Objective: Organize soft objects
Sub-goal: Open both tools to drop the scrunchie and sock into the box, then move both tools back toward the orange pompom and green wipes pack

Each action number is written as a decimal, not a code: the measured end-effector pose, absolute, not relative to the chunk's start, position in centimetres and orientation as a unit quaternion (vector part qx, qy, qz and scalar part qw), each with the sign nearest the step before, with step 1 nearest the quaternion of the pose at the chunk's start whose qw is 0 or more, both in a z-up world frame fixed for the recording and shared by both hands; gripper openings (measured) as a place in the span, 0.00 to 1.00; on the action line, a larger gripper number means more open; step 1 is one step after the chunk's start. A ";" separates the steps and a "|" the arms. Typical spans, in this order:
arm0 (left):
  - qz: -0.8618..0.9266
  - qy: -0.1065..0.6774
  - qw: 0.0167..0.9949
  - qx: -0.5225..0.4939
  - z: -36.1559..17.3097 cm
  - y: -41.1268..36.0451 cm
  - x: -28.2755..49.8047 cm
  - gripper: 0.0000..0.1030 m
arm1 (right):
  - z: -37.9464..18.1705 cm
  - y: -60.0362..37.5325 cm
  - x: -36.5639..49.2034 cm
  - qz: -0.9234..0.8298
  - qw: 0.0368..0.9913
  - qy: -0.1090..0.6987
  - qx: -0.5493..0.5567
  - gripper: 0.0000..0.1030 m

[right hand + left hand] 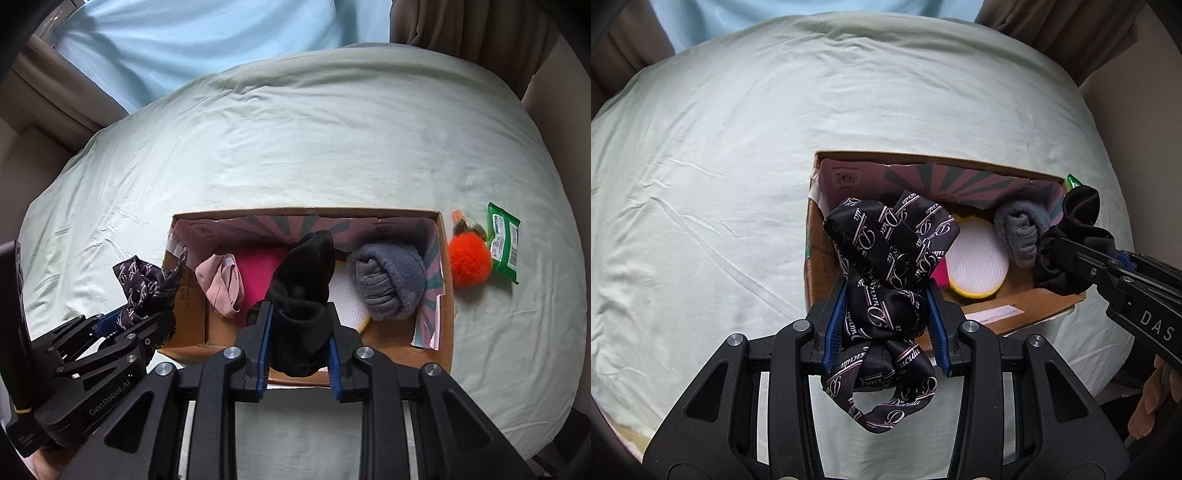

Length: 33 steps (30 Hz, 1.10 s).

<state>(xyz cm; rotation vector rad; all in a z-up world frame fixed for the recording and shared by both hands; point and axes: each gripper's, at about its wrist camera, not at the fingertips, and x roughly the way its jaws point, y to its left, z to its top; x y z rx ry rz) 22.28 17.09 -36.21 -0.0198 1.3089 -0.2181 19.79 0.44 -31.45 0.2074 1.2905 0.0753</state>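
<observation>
Printed scarf [886, 280] clamped in left jaws; black sock [301, 295] in right, above box [184, 325].

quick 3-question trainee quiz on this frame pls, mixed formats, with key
1. True or false: the left gripper has its jaws shut on the printed black scarf.
2. Which item does the right gripper hold? A) grey fleece roll B) black fabric bundle C) orange pompom
3. Fill in: the orange pompom and green wipes packet lie on the bedsheet, ____ the cardboard box.

Key: 1 true; 2 B, the black fabric bundle, while the grey fleece roll sits in the box; 3 outside.
</observation>
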 end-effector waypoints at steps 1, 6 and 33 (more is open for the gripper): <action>-0.101 0.610 0.786 -0.010 -36.5 17.1 22.5 0.35 | -31.9 0.4 20.0 0.034 0.789 0.605 0.100 0.23; -0.098 0.626 0.773 0.018 -38.0 16.7 24.1 0.35 | -34.3 -0.3 21.5 0.036 0.767 0.627 0.130 0.23; -0.071 0.566 0.819 0.065 -33.8 16.7 22.6 1.00 | -33.7 -1.2 22.9 0.028 0.782 0.610 0.123 1.00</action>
